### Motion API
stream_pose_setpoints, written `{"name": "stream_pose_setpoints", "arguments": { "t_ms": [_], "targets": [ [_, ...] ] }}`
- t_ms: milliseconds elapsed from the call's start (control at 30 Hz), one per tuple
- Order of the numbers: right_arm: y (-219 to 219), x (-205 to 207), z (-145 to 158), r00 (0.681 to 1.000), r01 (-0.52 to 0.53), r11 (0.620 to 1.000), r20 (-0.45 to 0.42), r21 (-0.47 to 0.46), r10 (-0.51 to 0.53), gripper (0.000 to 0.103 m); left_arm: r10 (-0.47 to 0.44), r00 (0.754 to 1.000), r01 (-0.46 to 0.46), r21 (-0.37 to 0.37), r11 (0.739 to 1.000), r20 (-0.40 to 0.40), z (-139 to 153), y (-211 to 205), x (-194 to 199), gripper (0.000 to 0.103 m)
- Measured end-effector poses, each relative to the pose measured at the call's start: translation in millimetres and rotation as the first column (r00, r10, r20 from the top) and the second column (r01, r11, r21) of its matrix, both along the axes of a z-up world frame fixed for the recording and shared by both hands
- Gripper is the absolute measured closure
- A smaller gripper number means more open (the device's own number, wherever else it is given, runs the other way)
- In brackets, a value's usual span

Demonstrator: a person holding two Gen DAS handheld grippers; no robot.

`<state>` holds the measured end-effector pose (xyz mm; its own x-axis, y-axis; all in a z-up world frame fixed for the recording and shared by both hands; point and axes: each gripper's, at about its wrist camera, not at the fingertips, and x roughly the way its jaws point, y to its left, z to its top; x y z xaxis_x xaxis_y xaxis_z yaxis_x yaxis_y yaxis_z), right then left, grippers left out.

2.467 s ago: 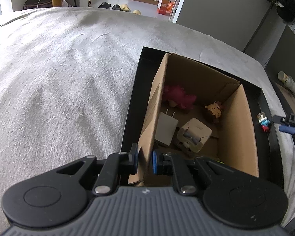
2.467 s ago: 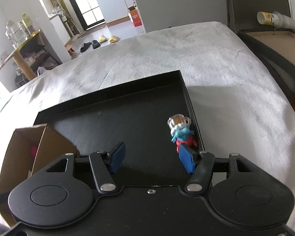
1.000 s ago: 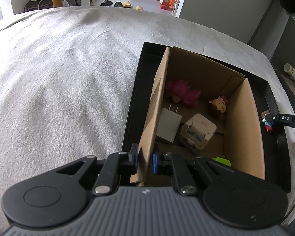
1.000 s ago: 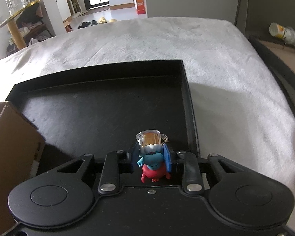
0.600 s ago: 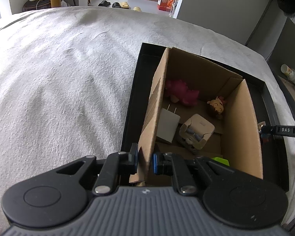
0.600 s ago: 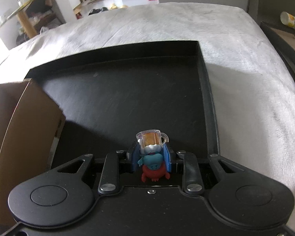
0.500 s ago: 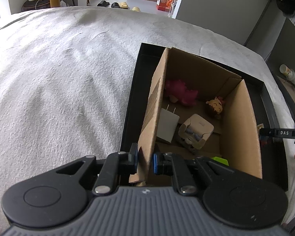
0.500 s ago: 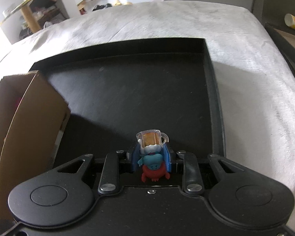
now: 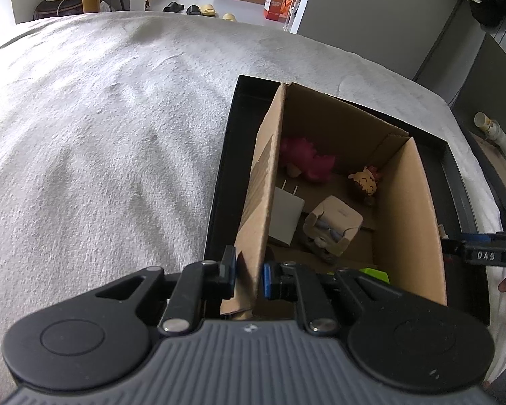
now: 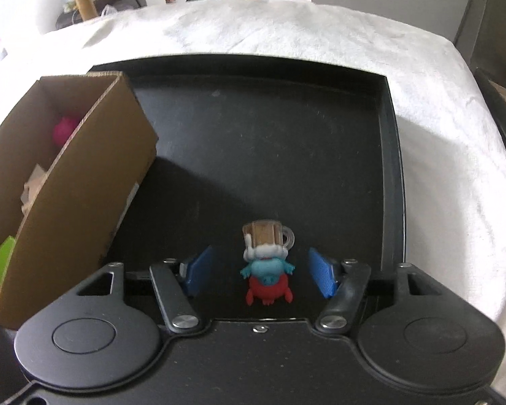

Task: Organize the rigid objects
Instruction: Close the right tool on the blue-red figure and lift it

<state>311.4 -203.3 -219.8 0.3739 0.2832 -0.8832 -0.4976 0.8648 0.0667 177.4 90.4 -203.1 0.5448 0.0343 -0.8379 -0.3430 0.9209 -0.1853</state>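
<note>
Left wrist view: left gripper (image 9: 248, 275) clamped on the near left wall of the cardboard box (image 9: 408, 202), one blue pad outside, one inside. Box standing in the black tray (image 9: 224, 168); narrow strip of bare tray left of the box, grey blanket (image 9: 101, 135) beyond the tray edge, wide and unobstructed to the left and ahead. Counted in the box, ahead of the fingers: 1 white charger (image 9: 285, 216), 1 pink figure (image 9: 307, 162), 1 small smiling doll (image 9: 366, 184), 1 pale folded carton (image 9: 334, 227), 1 green piece (image 9: 374, 273), mostly cut off behind the gripper body. Right gripper (image 9: 482, 253) partly visible at far right, beyond the box's right wall; its contents hidden.

Right wrist view: right gripper (image 10: 259, 271) spread wide, blue pads clear of the toy on both sides. 1 blue-and-red toy figure (image 10: 268, 266) with a mug on its head, standing upright between the fingers on the tray (image 10: 270, 135). Broad bare tray floor ahead; raised rim to the right, box to the left. Box contents here blurred and partly hidden.
</note>
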Motion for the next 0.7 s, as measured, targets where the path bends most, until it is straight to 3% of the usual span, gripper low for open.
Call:
{"name": "stream_pose_setpoints", "arguments": {
  "t_ms": [100, 500, 700],
  "targets": [
    [2, 0, -6, 1.0, -0.017, 0.999, -0.003, -0.04, 0.017, 0.04, 0.0, 1.0, 0.0, -0.001, 1.0, 0.001, 0, 0, 0, 0.089],
    [10, -1, -22, 0.996, -0.09, 0.994, -0.033, -0.058, 0.088, 0.042, 0.0, 1.0, 0.0, -0.01, 1.0, 0.006, 0, 1, -1, 0.089],
    [11, 1, -22, 0.997, -0.076, 0.995, -0.029, -0.059, 0.074, 0.054, -0.008, 1.0, 0.008, -0.017, 1.0, 0.014, 2, 1, -4, 0.088]
  ]
}}
